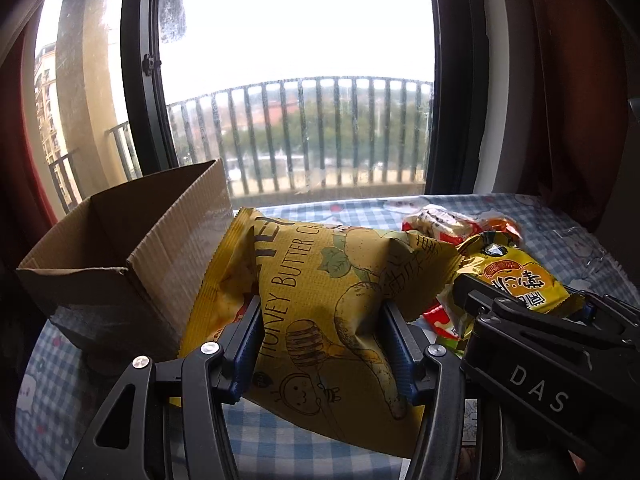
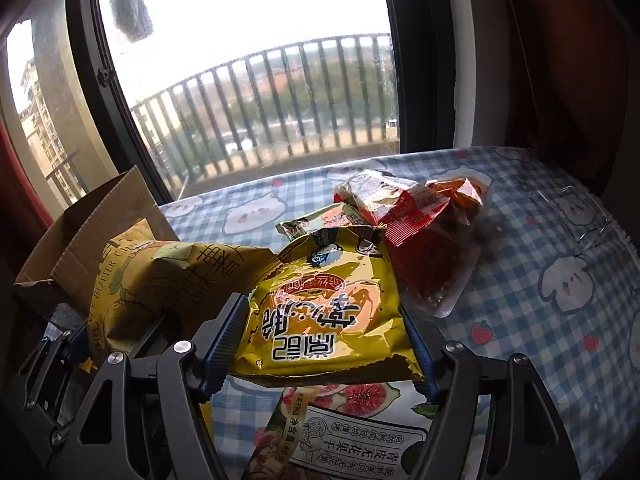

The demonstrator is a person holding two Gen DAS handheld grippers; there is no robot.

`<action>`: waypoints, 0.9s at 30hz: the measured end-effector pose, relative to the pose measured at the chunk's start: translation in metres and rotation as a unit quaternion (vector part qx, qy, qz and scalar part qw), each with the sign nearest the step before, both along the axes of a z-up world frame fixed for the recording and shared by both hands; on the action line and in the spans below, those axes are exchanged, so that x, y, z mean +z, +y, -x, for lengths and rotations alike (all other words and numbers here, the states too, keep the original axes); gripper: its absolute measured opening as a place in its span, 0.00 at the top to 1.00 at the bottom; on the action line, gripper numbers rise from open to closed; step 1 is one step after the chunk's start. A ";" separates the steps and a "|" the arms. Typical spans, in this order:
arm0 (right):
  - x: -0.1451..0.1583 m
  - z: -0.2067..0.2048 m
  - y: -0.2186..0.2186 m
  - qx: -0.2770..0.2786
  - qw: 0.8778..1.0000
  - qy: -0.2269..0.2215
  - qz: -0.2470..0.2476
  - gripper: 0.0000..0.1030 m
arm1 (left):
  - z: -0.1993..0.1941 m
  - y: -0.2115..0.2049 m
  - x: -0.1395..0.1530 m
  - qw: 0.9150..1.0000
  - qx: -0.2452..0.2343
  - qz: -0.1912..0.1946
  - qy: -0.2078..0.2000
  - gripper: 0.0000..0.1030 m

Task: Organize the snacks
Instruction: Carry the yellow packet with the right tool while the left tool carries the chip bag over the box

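Two bags, each pinched between own gripper's fingers (image 1: pixel 250 344).

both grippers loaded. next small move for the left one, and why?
Probably carry the honey butter chips bag leftward, over the open cardboard box, then release. The left gripper is shut on that bag, held above the checked tablecloth; the box sits just left. The right gripper grips a yellow snack packet.

The chip bag (image 1: pixel 320 312) is mustard yellow with brown line drawings. The snack packet (image 2: pixel 324 320) is glossy yellow and orange. The box (image 1: pixel 120 264) is plain brown. The tablecloth (image 2: pixel 540 248) is blue-and-white check.
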State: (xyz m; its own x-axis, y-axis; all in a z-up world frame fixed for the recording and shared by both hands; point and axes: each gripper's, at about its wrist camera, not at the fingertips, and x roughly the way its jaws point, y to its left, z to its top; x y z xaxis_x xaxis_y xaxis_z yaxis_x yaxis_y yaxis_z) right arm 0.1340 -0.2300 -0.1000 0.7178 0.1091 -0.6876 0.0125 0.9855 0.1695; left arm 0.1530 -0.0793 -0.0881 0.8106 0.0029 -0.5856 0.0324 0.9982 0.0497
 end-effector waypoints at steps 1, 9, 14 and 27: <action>0.005 0.002 0.001 0.000 1.000 -0.006 0.001 0.28 | 0.003 0.000 0.005 1.000 -0.001 0.000 -0.006 0.45; 0.050 0.023 0.007 0.002 0.999 -0.054 0.005 0.28 | 0.023 0.006 0.044 0.998 -0.004 0.004 -0.055 0.45; 0.076 0.037 0.014 0.007 0.996 -0.087 0.010 0.28 | 0.038 0.015 0.064 0.996 -0.001 0.007 -0.085 0.45; 0.112 0.031 0.073 0.042 0.991 -0.127 0.023 0.28 | 0.040 0.067 0.088 0.991 0.020 0.008 -0.129 0.45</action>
